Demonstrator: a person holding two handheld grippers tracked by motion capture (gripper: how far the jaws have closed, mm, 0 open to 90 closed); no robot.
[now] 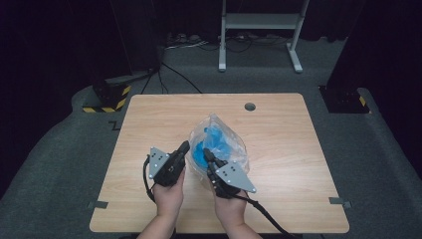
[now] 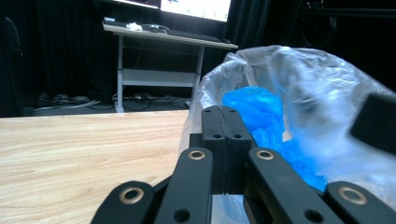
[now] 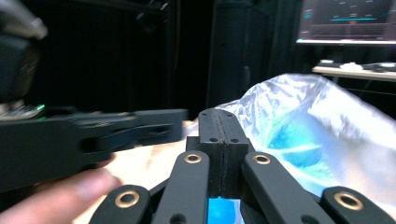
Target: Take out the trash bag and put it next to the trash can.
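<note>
A clear plastic bag (image 1: 226,132) with crumpled blue material (image 1: 215,141) inside lies at the middle of the wooden table (image 1: 149,114). My left gripper (image 1: 184,146) is at the bag's near-left edge and my right gripper (image 1: 206,152) at its near rim, a little apart. In the left gripper view the jaws (image 2: 226,112) are pressed together against the bag's rim (image 2: 201,100), with the blue material (image 2: 254,105) just behind. The right gripper (image 3: 218,114) is likewise shut at the bag's edge (image 3: 327,112), with the left gripper (image 3: 180,119) blurred beside it.
The table has a round cable hole (image 1: 250,106) near its far edge. A white desk frame (image 1: 259,30) stands on the floor beyond, and a yellow-and-black striped base (image 1: 107,97) sits off the far-left corner. Bare wood surrounds the bag.
</note>
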